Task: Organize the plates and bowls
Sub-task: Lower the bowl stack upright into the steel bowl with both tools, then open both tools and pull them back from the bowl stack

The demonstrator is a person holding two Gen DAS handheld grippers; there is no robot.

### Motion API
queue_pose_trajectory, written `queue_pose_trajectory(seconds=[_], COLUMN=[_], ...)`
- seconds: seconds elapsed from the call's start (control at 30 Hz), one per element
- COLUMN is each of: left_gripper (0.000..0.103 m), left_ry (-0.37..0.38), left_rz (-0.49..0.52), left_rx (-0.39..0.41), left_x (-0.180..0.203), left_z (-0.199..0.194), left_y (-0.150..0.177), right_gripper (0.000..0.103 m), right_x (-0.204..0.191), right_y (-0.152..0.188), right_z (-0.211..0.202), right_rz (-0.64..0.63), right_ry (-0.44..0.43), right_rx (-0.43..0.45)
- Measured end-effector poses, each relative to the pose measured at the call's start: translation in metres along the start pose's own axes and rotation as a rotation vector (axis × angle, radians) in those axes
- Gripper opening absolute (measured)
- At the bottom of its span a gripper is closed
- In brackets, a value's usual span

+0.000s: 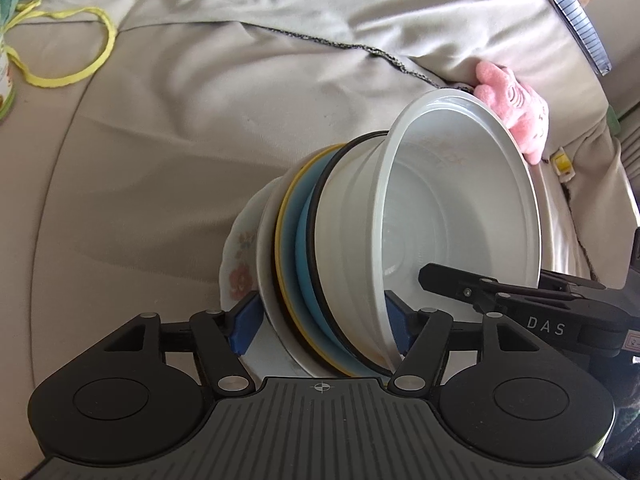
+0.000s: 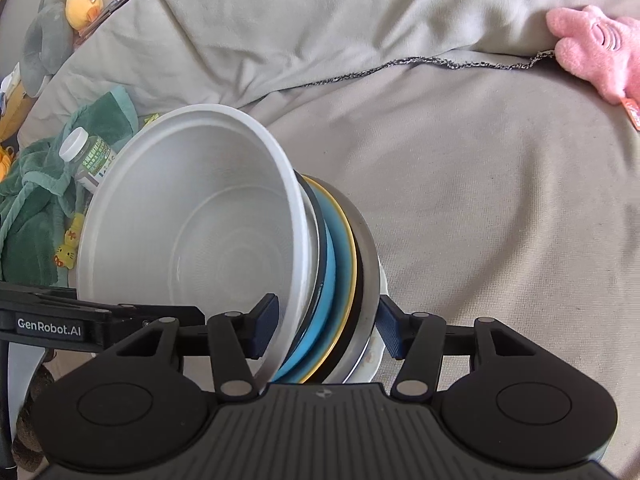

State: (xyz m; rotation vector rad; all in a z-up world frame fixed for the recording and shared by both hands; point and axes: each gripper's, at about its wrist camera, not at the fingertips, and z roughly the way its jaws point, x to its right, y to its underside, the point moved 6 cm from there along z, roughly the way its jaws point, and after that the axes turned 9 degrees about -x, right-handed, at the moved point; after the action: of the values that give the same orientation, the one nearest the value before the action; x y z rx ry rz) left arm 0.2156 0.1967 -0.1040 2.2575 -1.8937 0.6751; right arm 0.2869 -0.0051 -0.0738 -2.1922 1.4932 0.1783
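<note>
A stack of dishes is held on edge above a beige couch. Uppermost is a white plastic bowl [image 1: 460, 208], also in the right wrist view [image 2: 192, 216]. Under it come a black-rimmed white dish, a blue plate [image 1: 302, 264] [image 2: 328, 280], a yellow-rimmed plate, a grey plate and a floral white plate [image 1: 238, 264]. My left gripper [image 1: 320, 320] is shut on the stack, one blue pad on each side. My right gripper [image 2: 326, 320] is shut on the same stack from the other side and shows in the left wrist view [image 1: 480, 292].
A pink plush toy [image 1: 512, 108] [image 2: 600, 52] lies at the cushion seam. A green towel [image 2: 36, 200] with a white-capped bottle [image 2: 86, 156] lies to the left, near a yellow duck toy [image 2: 76, 0]. A yellow ribbon loop [image 1: 76, 44] lies on the couch.
</note>
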Motion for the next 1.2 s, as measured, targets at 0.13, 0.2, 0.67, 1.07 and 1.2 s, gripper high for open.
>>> queue_pose_trajectory(seconds=[0.13, 0.2, 0.67, 1.07, 1.2], left_gripper=[0.063, 0.059, 0.058, 0.016, 0.016], left_ry=[-0.039, -0.052, -0.1, -0.135, -0.262], left_rz=[0.012, 0.012, 0.103, 0.125, 0.149], left_rx=[0.015, 0.028, 0.568, 0.711, 0.674], left_x=[0.003, 0.003, 0.041, 0.072, 0.079], left_z=[0.0, -0.002, -0.087, -0.061, -0.048], left_y=[0.001, 0.002, 0.107, 0.233, 0.247], right_gripper=[0.054, 0.054, 0.056, 0.062, 0.062], right_x=[-0.001, -0.003, -0.041, -0.036, -0.032], right_y=[0.002, 0.004, 0.103, 0.215, 0.222], right_z=[-0.006, -0.012, -0.097, -0.098, -0.092], right_rz=[-0.006, -0.013, -0.061, -0.063, -0.049], right_ry=[0.027, 0.046, 0.125, 0.161, 0.175], right_rx=[0.028, 0.051, 0.391, 0.472, 0.451])
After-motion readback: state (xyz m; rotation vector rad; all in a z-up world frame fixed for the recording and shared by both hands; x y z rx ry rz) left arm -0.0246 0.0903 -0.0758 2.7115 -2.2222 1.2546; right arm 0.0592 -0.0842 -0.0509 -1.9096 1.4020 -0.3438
